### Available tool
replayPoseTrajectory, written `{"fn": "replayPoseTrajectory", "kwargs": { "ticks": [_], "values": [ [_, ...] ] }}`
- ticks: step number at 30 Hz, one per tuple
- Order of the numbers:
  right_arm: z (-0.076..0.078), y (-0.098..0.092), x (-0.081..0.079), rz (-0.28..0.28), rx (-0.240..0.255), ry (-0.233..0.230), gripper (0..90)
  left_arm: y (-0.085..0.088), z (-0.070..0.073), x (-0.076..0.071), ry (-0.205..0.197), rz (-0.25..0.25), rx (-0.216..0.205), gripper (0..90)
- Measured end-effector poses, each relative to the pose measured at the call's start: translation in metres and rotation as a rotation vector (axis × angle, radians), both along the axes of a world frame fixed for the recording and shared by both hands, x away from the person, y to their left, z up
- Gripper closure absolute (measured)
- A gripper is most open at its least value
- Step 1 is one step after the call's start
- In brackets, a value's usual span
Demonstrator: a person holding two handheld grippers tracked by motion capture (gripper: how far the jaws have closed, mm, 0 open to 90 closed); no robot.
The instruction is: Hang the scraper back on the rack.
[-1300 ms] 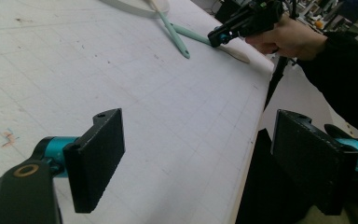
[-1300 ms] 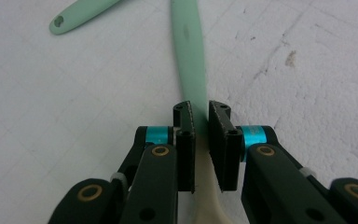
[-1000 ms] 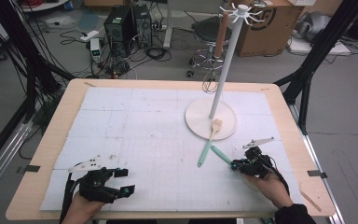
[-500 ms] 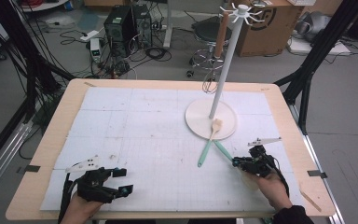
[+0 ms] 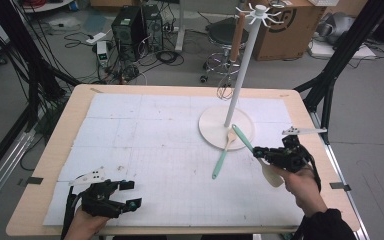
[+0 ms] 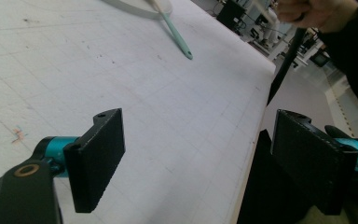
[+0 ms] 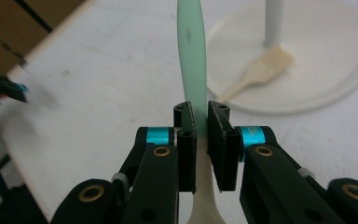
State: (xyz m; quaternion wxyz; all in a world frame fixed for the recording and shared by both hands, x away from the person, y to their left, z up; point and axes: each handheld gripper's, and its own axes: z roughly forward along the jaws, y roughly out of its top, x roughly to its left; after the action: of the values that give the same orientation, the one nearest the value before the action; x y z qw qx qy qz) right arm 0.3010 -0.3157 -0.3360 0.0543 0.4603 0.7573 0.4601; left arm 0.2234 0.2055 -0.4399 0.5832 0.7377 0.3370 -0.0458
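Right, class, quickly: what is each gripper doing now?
Left gripper: open, holding nothing.
Right gripper: closed on the green-handled spatula.

We count two utensils with mint-green handles, one spatula (image 5: 260, 157) clamped in the right gripper (image 5: 260, 152), one brush (image 5: 224, 155) lying on the mat; one white rack (image 5: 240, 75) with a round base; two grippers, the left gripper (image 5: 130, 194) included; one table (image 5: 70, 107).
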Motion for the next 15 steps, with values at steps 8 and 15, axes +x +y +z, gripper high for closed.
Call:
{"fn": "replayPoseTrajectory", "kwargs": {
  "ticks": [8, 15],
  "values": [
    [0.064, 0.001, 0.006, -0.015, 0.059, -0.074, 82.2, 0.001, 0.001, -0.001, -0.001, -0.001, 0.0, 18.1],
    [0.102, -0.002, 0.01, -0.041, 0.11, -0.128, 82.2, -0.001, -0.001, -0.002, 0.001, -0.006, 0.007, 18.1]
  ]
}}
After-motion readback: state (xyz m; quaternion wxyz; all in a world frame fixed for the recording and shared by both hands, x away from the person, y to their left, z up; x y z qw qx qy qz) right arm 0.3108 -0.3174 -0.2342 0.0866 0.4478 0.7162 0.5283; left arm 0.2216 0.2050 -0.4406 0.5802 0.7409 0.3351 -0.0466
